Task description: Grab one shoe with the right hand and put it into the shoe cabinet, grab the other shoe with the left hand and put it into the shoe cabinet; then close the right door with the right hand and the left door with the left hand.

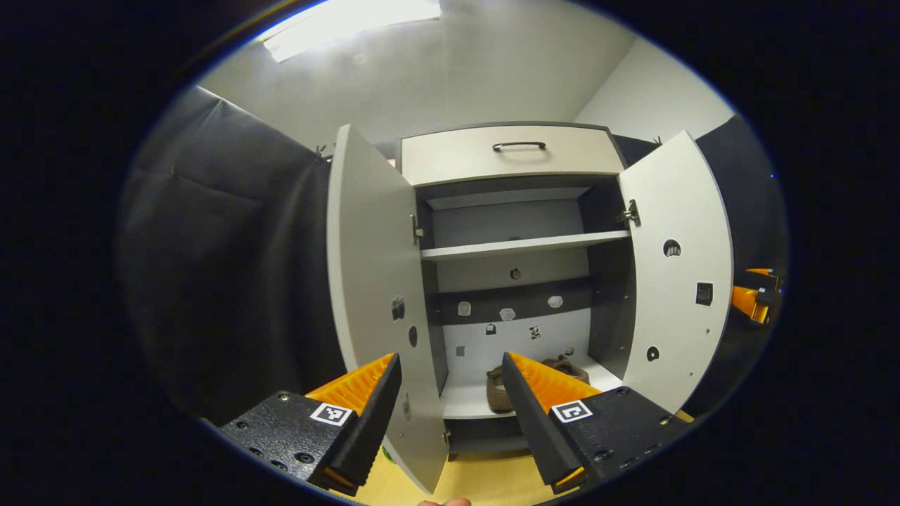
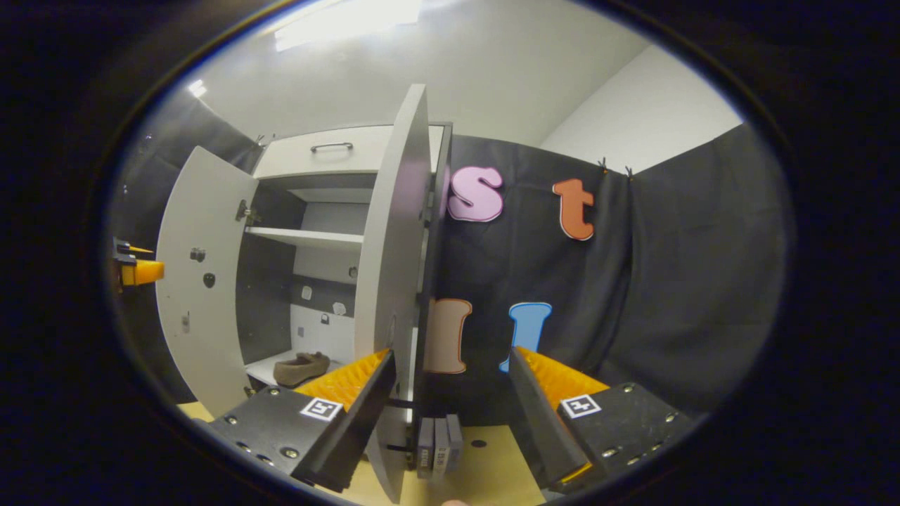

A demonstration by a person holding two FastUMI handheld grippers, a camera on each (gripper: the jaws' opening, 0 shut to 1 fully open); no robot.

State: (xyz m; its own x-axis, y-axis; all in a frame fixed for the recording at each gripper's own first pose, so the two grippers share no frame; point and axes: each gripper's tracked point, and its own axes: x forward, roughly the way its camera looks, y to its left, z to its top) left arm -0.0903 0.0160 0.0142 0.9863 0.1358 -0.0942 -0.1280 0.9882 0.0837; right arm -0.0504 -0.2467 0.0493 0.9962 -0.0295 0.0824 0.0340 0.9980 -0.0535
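We see a brown shoe (image 1: 500, 393) on the bottom shelf of the shoe cabinet (image 1: 512, 151), so we judge door closing is next; the right door (image 2: 394, 281) stands edge-on just ahead of our right gripper (image 2: 450, 393), wide open and empty; we should push its outer face steadily; the left gripper (image 1: 450, 393), also spread and empty, waits by the left door (image 1: 369, 281).
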